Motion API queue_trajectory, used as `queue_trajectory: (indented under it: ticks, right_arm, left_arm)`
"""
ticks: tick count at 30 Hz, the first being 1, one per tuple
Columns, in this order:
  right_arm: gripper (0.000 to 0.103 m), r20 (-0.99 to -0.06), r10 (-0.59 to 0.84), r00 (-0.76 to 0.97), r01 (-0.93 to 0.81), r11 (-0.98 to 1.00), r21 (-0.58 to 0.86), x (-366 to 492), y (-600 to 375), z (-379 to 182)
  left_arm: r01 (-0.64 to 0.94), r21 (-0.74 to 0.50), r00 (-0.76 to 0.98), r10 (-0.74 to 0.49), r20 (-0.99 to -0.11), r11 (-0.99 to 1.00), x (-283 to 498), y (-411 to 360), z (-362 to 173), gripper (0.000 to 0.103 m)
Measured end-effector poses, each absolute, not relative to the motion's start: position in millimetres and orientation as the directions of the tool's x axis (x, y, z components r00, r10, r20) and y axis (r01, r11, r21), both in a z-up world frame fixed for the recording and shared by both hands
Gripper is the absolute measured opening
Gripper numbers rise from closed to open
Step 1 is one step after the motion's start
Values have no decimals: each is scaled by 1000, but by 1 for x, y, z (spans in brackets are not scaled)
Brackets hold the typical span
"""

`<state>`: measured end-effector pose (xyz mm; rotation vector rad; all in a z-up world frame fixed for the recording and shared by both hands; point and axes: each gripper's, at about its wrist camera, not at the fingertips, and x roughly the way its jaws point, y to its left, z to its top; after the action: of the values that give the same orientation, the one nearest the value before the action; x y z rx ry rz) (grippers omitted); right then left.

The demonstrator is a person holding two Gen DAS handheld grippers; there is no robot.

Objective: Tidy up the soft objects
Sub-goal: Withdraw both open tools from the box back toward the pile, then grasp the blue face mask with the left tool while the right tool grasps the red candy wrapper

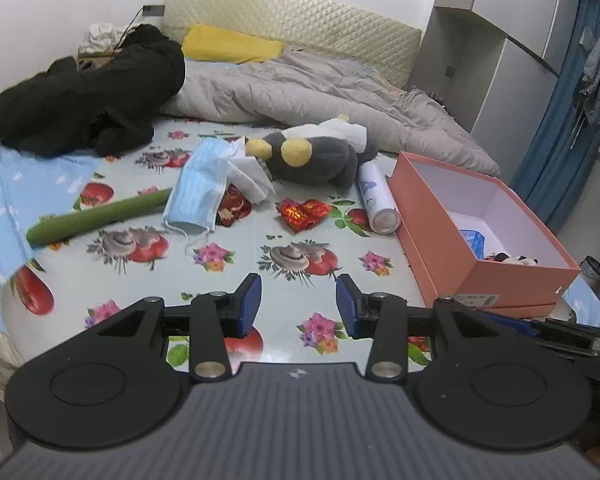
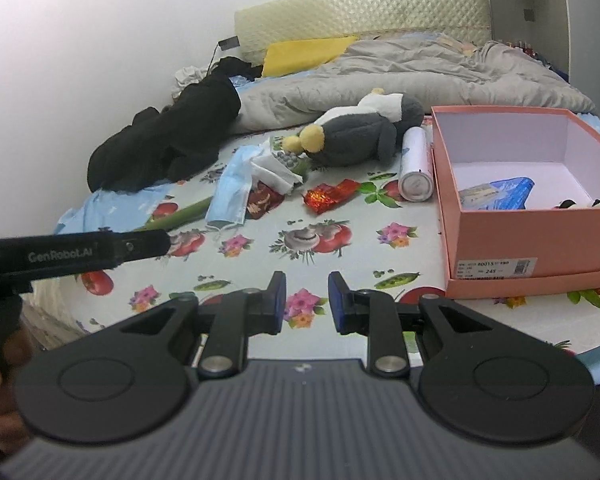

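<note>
A grey plush penguin (image 1: 320, 156) (image 2: 356, 136) lies on the flowered bed sheet (image 1: 228, 264). A blue face mask (image 1: 198, 188) (image 2: 232, 188), white tissue (image 1: 248, 176), a red pouch (image 1: 232, 208) and a red sequin heart (image 1: 306, 214) (image 2: 330, 196) lie nearby. A pink box (image 1: 440, 240) (image 2: 532, 236) at the right holds a blue packet (image 2: 500, 192) and a small panda toy (image 2: 588, 204). My left gripper (image 1: 298, 304) is open and empty above the sheet. My right gripper (image 2: 307, 300) is open and empty, left of the box.
A green cucumber (image 1: 100, 216), a white spray can (image 1: 376, 196) (image 2: 416, 168), a black garment (image 1: 92, 100), a grey quilt (image 1: 300, 88) and a yellow pillow (image 1: 228, 46) lie on the bed. A wardrobe (image 1: 500, 40) stands at the right. The left gripper's body (image 2: 72, 256) crosses the right view.
</note>
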<state>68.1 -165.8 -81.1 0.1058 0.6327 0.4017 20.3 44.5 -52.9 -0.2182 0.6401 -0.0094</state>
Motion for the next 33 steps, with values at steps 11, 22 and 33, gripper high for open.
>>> queue_trajectory:
  ticks: [11, 22, 33]
  right_arm:
    - [27, -582, 390, 714, -323, 920, 221, 100, -167, -113]
    - [27, -609, 402, 684, -352, 913, 208, 156, -152, -136]
    - [34, -635, 418, 650, -380, 902, 205, 223, -121, -150]
  left_arm:
    - [-88, -189, 757, -57, -651, 978, 70, 51, -100, 52]
    - [-149, -163, 726, -4, -688, 975, 136, 80, -136, 60]
    - [-216, -120, 707, 70, -703, 969, 199, 109, -157, 64]
